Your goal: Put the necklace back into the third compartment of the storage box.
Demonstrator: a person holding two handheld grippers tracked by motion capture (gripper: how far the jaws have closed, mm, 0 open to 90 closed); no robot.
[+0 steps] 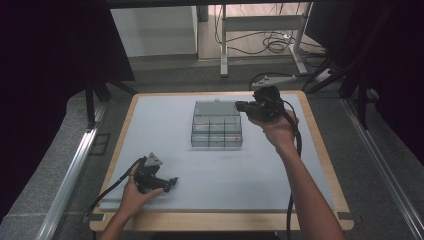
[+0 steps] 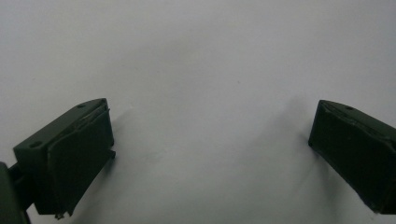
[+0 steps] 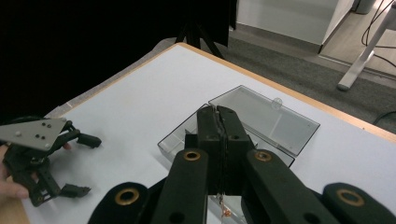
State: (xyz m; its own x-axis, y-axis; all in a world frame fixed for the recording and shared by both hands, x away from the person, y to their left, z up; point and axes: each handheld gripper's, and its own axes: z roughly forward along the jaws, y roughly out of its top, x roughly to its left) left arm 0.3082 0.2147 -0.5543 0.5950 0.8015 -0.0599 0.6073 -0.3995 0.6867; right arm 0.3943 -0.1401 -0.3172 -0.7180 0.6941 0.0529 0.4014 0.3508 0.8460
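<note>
Work in hand: handling of the clear box [image 1: 216, 125], a shallow divided case at the table's [image 1: 150, 130] centre, slightly toward the far edge.
Box state: lid [image 3: 266, 116] open, folded back flat on the far side; compartments exposed. In the right gripper view a small copper-coloured item [image 3: 225, 212] shows low between the jaws; what it is, and whether it lies in a compartment, cannot be told.
Right gripper [image 1: 244, 106]: at the box's far right corner, above the lid, pointing across it. Jaws fully closed, pads face to face; nothing visibly clamped between them.
Left gripper [image 1: 171, 181]: resting low near the table's near left, well apart from the box. Jaws wide open, empty; bare table surface between them.
Left hand [image 1: 131, 196]: wrapped on the gripper body, idle.
Right hand [image 1: 279, 129]: raised beside the box's right side, carrying the gripper.
Step (judgement): the closed right jaws act on the box near the lid, probably to work the lid or to address a compartment; which one cannot be confirmed.
Next move (judgement): if the lid is to be closed, place the closed jaw tips under the far lid edge and swing it over the hinge.
Requirement: steady the base; the box is light and may slide. The left gripper is free for this.
Risk: closed jaws can push but not grasp; open them before any pick.
</note>
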